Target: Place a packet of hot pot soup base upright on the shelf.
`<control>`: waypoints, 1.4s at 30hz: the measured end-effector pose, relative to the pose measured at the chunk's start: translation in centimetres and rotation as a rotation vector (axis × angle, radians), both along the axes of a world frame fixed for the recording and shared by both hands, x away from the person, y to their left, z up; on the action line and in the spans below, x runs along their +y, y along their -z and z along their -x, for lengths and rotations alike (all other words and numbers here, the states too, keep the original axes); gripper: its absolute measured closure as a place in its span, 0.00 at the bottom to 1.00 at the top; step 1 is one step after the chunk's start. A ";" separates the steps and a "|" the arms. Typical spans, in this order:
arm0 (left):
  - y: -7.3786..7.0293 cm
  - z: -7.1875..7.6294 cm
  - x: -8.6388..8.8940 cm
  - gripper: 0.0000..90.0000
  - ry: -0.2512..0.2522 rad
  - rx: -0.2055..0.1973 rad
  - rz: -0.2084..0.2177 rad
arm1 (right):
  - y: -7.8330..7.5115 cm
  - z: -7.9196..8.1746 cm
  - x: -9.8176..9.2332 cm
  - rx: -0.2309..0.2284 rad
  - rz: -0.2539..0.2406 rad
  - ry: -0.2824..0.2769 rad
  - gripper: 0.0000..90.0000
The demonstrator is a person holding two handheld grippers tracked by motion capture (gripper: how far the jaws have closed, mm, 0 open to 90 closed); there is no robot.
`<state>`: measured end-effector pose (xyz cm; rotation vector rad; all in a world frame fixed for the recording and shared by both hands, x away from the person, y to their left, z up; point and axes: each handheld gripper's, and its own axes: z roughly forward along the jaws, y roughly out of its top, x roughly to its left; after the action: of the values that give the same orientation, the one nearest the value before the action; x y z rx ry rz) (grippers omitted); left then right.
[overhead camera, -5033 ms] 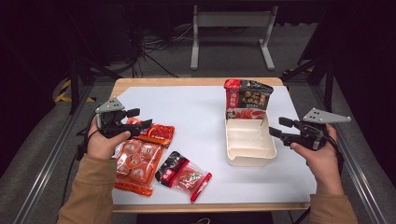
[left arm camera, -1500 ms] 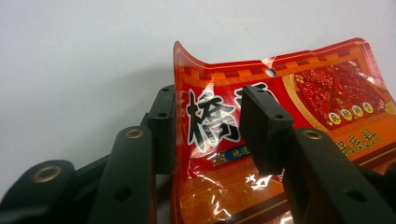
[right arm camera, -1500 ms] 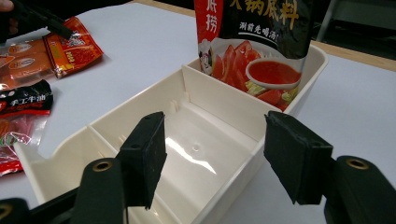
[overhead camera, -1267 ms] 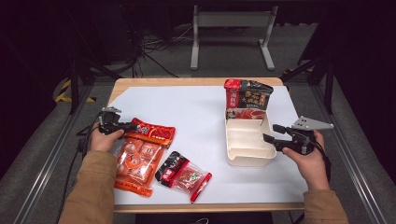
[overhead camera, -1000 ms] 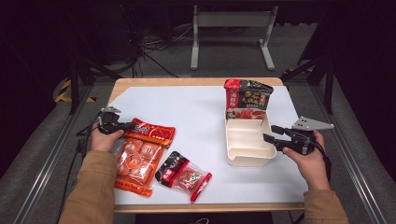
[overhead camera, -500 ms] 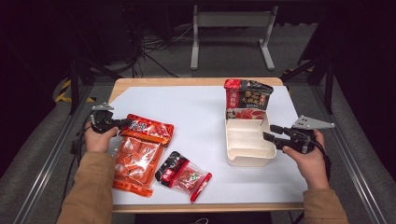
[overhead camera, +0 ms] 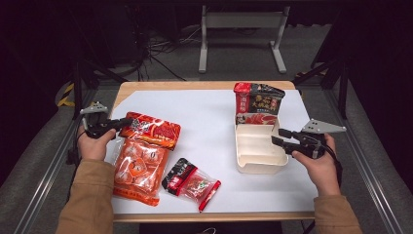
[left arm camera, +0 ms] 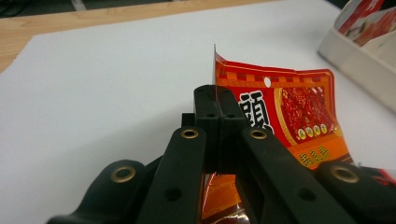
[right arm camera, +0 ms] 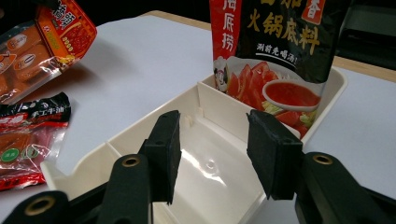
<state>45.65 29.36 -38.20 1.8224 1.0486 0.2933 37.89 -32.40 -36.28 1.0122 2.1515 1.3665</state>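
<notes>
Orange pouch (overhead camera: 141,158) at 9 o'clock on the table (overhead camera: 209,114), top edge lifted, pinched by the left gripper (overhead camera: 117,124). Small red packet (overhead camera: 191,183) at 7. Cream tray (overhead camera: 258,166) at 3, a sauce bag (overhead camera: 257,103) upright in its far compartment; right gripper (overhead camera: 278,137) over the tray, jaws spread, just been closing, nothing between.

This looks like a lab or a test room made for recording, not a home or a kitchen. The wooden table (overhead camera: 204,86) is covered by a plain white sheet (overhead camera: 214,122) and stands inside a frame of metal rails (overhead camera: 41,170). Around it the room is dark, with a grey carpet floor (overhead camera: 316,58), loose cables (overhead camera: 160,48) lying on it, and the grey metal legs of a stand (overhead camera: 241,29) behind the table
</notes>
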 end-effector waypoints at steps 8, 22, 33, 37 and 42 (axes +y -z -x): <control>-2.8 1.9 0.4 1.00 0.030 -0.062 0.052 | 0.0 0.1 0.4 -0.004 -0.004 -0.012 0.64; -8.2 5.7 -1.4 1.00 0.089 -0.219 -0.045 | -0.3 0.4 0.0 -0.022 -0.023 0.006 0.64; -11.2 8.5 -2.4 1.00 0.135 -0.243 -0.048 | -0.3 0.5 -0.2 -0.020 -0.023 0.018 0.64; -11.7 9.1 -2.5 1.00 0.154 -0.244 -0.037 | -0.4 0.5 -0.2 -0.021 -0.025 0.017 0.64; -12.5 10.2 -2.8 1.00 0.188 -0.268 -0.023 | -0.4 0.5 -0.2 -0.019 -0.025 0.017 0.64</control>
<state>35.47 26.56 -25.66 1.8275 0.6866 0.4238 37.42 -32.60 -35.92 1.0204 2.1127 1.3924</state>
